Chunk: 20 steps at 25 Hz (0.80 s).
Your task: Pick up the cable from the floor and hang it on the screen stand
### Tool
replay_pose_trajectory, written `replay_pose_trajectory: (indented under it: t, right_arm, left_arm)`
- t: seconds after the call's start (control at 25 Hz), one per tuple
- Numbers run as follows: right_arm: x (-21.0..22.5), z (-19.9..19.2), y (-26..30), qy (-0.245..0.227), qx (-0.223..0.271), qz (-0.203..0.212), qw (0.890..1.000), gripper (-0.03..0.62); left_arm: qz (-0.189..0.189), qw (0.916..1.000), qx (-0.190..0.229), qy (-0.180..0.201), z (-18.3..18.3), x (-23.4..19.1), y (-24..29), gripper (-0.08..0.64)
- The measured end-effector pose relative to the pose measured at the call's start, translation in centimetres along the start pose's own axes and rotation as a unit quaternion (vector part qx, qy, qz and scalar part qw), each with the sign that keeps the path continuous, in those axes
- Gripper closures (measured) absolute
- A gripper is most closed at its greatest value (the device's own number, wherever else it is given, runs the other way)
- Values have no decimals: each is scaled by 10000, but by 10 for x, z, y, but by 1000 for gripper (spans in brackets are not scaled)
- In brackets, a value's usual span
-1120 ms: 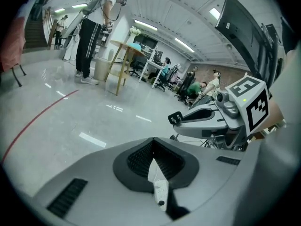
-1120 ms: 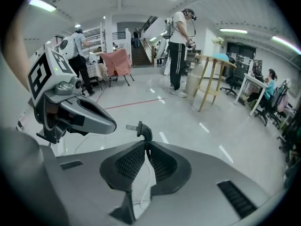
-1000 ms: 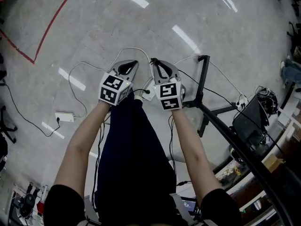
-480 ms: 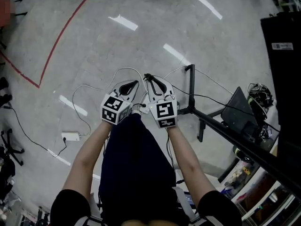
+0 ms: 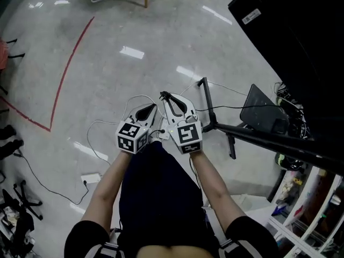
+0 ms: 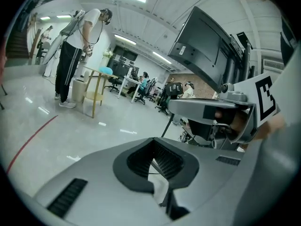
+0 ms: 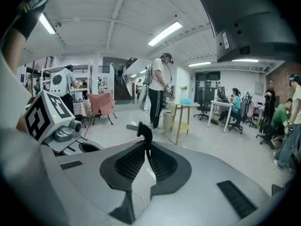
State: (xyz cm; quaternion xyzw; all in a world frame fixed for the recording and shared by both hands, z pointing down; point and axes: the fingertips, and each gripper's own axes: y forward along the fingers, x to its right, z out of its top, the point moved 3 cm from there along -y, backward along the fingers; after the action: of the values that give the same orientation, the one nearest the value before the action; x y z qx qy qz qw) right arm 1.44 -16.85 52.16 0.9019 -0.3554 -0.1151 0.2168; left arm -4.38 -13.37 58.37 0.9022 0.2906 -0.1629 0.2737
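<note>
Gripping: right hand-held gripper clenched on cable plug | left hand-held gripper clenched shut | screen label unreadable

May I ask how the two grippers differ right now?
The right gripper clamps a black cable end that juts past its tips; the left gripper is shut with nothing jutting out. In the head view, the right gripper reaches slightly farther forward than the left gripper. Both are grey, side by side.
</note>
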Motion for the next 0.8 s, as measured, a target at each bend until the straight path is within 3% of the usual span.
replay_pose_trajectory:
  t: [0.08,0.44,0.8]
  right_arm:
    - [3,9,-17,74,162,-74,9998,537]
    - [28,62,-102,208,795,-606,9948,537]
    - [49,66,-170,732,1115,-815,9877,537]
  left_arm:
    - [-170,9997,-41,187,7,20,-3,552]
    - [-840,9962,66,200,48,98,-13,552]
    - [-1554,9867,-66,463,79,161,-8,552]
